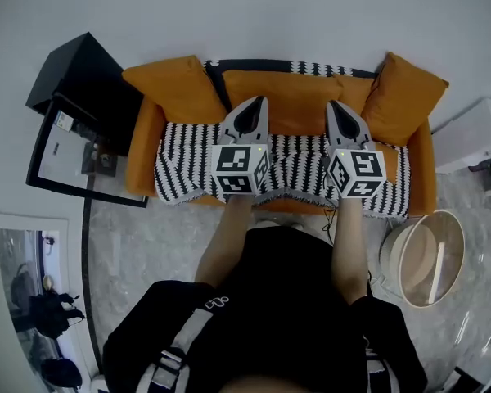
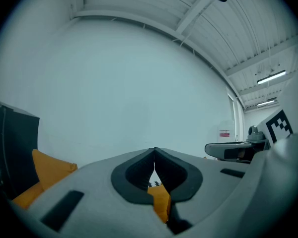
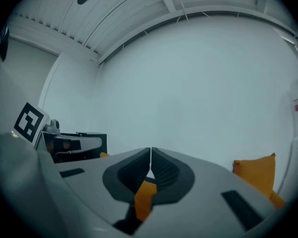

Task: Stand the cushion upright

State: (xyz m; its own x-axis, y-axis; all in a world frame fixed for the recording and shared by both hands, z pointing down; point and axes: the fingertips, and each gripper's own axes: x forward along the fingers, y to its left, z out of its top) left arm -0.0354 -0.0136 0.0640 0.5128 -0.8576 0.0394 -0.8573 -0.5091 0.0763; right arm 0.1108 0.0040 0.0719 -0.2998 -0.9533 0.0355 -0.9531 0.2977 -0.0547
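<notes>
Two tools, left gripper (image 1: pixel 260 101) and right gripper (image 1: pixel 334 105), are hanging clenched and empty over the sofa (image 1: pixel 424 178); the plain orange cushion (image 1: pixel 295 98) is standing against the far backrest.

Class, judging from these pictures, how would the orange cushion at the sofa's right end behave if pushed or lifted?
Probably soft: the right cushion looks plump with pinched corners, so a grip would likely sink in. Likely light for its bulk. It leans in the sofa corner, so a push may slump it rather than slide it.
</notes>
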